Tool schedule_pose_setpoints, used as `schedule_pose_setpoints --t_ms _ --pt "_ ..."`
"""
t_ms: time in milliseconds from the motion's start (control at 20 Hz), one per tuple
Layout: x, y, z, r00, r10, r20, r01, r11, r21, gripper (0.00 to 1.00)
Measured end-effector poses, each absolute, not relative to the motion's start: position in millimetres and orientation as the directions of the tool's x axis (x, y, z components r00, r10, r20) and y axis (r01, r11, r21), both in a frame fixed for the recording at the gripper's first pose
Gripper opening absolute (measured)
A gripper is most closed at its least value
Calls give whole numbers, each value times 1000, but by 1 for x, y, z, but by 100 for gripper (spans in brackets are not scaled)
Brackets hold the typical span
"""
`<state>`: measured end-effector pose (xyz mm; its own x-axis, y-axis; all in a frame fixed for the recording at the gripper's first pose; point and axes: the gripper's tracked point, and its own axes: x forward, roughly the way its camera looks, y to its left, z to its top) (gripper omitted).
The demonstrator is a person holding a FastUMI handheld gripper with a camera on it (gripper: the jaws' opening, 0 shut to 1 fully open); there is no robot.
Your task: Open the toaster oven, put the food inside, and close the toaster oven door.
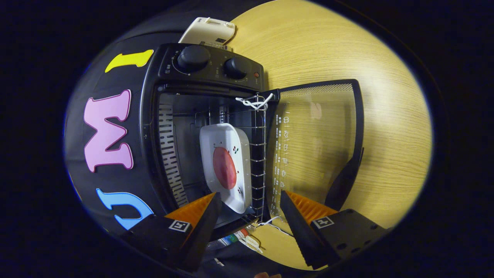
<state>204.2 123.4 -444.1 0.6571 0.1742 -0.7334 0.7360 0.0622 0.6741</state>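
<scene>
Black toaster oven (200,116) fills the middle of the frame, its glass door (316,143) swung fully open over the wooden table (386,116). A white dish (227,146) holding a red slice of food (224,168) sits on the wire rack (258,154) inside. The gripper (250,200) at the bottom of the frame has its fingers spread wide, holding nothing, just ahead of the dish.

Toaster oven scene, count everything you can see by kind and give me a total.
Toaster oven, door open: 1
Control knobs: 2
Wire rack: 1
White dish holding red food, on the rack: 1
Pale device behind the oven: 1
Open gripper, nothing between its fingers: 1
Total: 7
</scene>
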Motion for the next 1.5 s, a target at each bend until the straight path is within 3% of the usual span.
schedule_pose_setpoints --t_ms 200,450,750,1150,1500 --pt "185 124 -410 685 229 -692 669 177 722 99" --pt "140 129 -386 678 325 -659 461 510 726 99" --pt "75 99 -445 554 198 -809 165 926 339 99" --pt "77 88 -501 516 10 -857 -98 994 -48 99" --pt "95 95 -522 466 -5 -885 -25 1000 -18 98"
